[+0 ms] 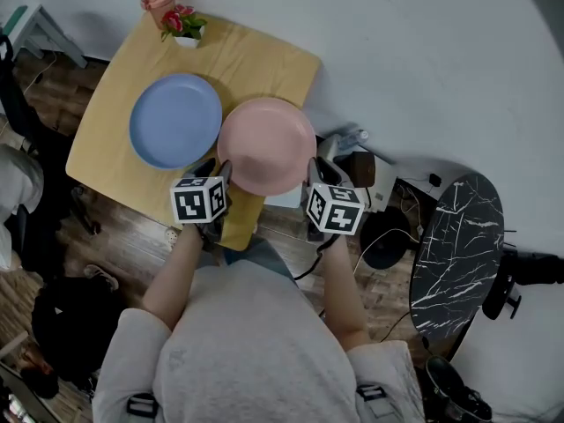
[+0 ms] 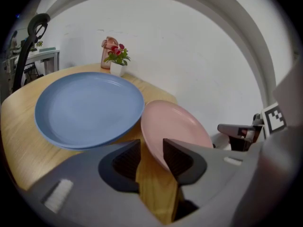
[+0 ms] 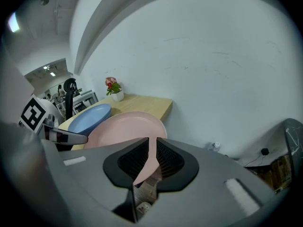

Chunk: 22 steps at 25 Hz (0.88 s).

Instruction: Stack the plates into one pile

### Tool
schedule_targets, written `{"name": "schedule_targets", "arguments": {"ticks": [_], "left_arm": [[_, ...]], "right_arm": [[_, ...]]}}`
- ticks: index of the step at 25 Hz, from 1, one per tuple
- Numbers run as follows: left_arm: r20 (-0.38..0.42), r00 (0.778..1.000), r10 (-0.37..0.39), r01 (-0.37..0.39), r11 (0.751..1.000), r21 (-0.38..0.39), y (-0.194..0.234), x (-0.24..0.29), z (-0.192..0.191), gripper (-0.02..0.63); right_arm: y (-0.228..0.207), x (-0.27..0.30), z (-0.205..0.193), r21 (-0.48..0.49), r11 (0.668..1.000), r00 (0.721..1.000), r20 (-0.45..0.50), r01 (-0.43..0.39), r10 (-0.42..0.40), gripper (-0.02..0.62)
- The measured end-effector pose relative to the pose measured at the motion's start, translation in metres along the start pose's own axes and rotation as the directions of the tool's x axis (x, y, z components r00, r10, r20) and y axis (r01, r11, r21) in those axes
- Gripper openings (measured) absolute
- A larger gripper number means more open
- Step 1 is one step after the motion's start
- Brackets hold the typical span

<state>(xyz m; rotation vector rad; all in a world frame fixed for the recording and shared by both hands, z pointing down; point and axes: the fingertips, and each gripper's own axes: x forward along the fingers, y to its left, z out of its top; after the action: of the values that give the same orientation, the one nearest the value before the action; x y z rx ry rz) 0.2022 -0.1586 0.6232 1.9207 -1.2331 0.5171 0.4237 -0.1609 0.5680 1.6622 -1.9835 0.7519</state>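
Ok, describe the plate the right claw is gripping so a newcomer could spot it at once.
Start at the light wooden table. Two round plates sit side by side on it; take the one on the right, overhanging the table's near edge, its rim pinched in the right claw. It is the pink plate; its neighbour is the blue plate.

One pink plate (image 1: pixel 266 145) — one blue plate (image 1: pixel 175 120).

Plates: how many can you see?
2. The blue plate lies on the table at left. The pink plate is right of it, its near rim gripped by the right gripper. None looks hidden.
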Motion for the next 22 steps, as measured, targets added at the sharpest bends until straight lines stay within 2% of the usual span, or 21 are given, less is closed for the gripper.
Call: {"name": "schedule_targets", "arguments": {"ticks": [5,14,20,22], "left_arm": [[-0.019,1.000,0.005,-0.006,0.999,-0.036,0.002,0.010,-0.006,0.158],[-0.046,0.999,0.023,-0.025,0.999,-0.045,0.004,0.022,-0.010,0.158],[-0.070,0.995,0.068,-0.069,0.998,-0.007,0.007,0.025,-0.009,0.158],[-0.081,0.994,0.074,-0.073,0.997,0.018,0.005,0.025,-0.008,0.156]], "right_arm": [[-0.017,0.017,-0.012,-0.012,1.000,0.998,-0.061,0.026,-0.026,0.057],[-0.032,0.047,-0.027,0.109,0.994,0.993,-0.117,-0.002,0.015,0.072],[-0.029,0.056,-0.027,0.039,0.999,0.987,-0.160,0.016,-0.010,0.052],[-0.030,0.052,-0.025,0.051,0.998,0.988,-0.153,0.031,-0.023,0.049]]}}
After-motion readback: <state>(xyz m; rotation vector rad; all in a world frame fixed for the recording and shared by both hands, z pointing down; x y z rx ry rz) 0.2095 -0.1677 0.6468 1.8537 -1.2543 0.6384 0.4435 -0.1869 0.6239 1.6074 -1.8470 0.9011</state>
